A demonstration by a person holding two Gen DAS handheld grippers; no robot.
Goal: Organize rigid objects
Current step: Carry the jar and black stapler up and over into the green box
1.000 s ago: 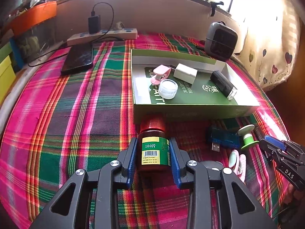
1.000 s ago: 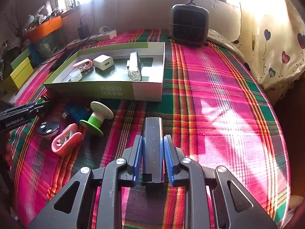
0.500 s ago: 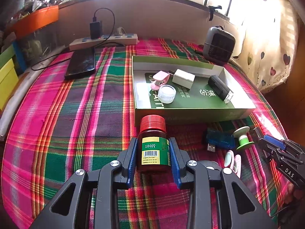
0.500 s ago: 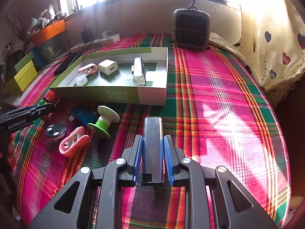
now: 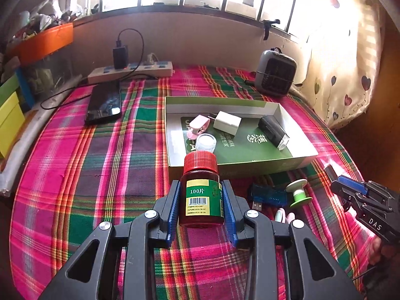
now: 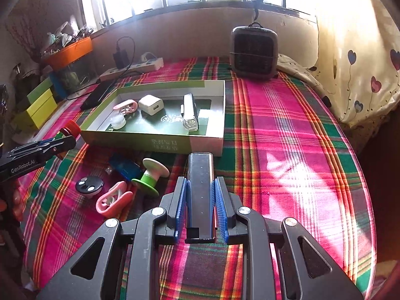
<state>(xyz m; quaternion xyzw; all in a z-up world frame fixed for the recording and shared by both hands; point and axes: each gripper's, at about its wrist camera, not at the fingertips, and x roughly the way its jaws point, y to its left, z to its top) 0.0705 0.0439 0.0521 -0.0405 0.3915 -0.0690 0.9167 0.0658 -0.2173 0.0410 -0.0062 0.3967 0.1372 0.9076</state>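
Left gripper [image 5: 201, 207] fingers clamp red-capped pill bottle [image 5: 202, 190] upright, just short of green box [image 5: 250, 167]; right gripper [image 6: 200, 207] fingers pinch dark bar [image 6: 200, 187] near box front. Risk: bottle base clips box wall, or slips if tilted

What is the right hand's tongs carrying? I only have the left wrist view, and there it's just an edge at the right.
Observer: The right tongs are shut on a dark flat bar that sticks out forward.
Operator: Anything loose beside the green spool that my own tongs hide?
Observer: Yes, a round black gadget lies on the plaid cloth, left of a pink clip.
Operator: Does the white charger in the tray show a port?
Observer: It does; the white charger faces the right camera with a USB slot, inside the green tray.
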